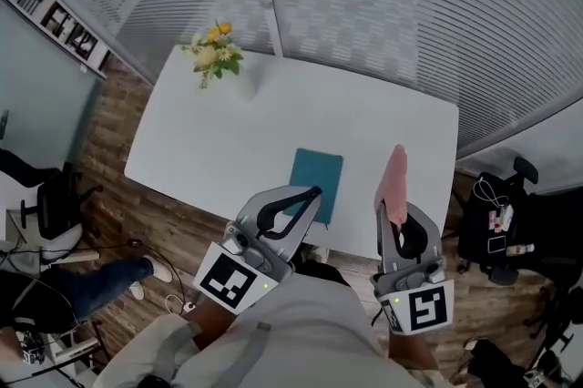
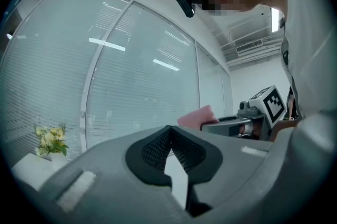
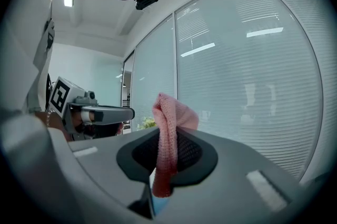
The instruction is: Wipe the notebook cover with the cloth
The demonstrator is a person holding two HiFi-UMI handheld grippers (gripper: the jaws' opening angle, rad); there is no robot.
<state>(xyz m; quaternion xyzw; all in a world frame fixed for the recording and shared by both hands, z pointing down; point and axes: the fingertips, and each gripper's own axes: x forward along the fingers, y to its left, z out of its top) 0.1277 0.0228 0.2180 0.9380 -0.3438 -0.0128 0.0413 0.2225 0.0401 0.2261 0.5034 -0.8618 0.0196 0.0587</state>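
At upper left of the head view, yellow flowers (image 1: pixel 217 49) on the far corner of the white table (image 1: pixel 228 140), well apart from everything else. At centre frame, flat near the table's near edge, the teal notebook (image 1: pixel 317 184), lower left corner overlapped by the left gripper (image 1: pixel 312 192), with jaw tips pressed together and empty. Just right of the notebook and apart from it, the right gripper (image 1: pixel 398 215), clamped on the pink cloth (image 1: pixel 394 175), which stands up past the jaw tips in a loose fold. Cannot tell how high either gripper sits above the table, nor whether the left one touches the notebook. Near edge of the table cut off behind both grippers and the person's pale top (image 1: pixel 301 331). Around the table, wood-plank floor (image 1: pixel 109 117); along the top of the frame, glass wall with closed blinds (image 1: pixel 383 4). At left edge, a black office chair (image 1: pixel 55 204) and a person's leg (image 1: pixel 105 275) in blue trousers. At right edge, dark gear (image 1: pixel 510 227), too cluttered to make out.
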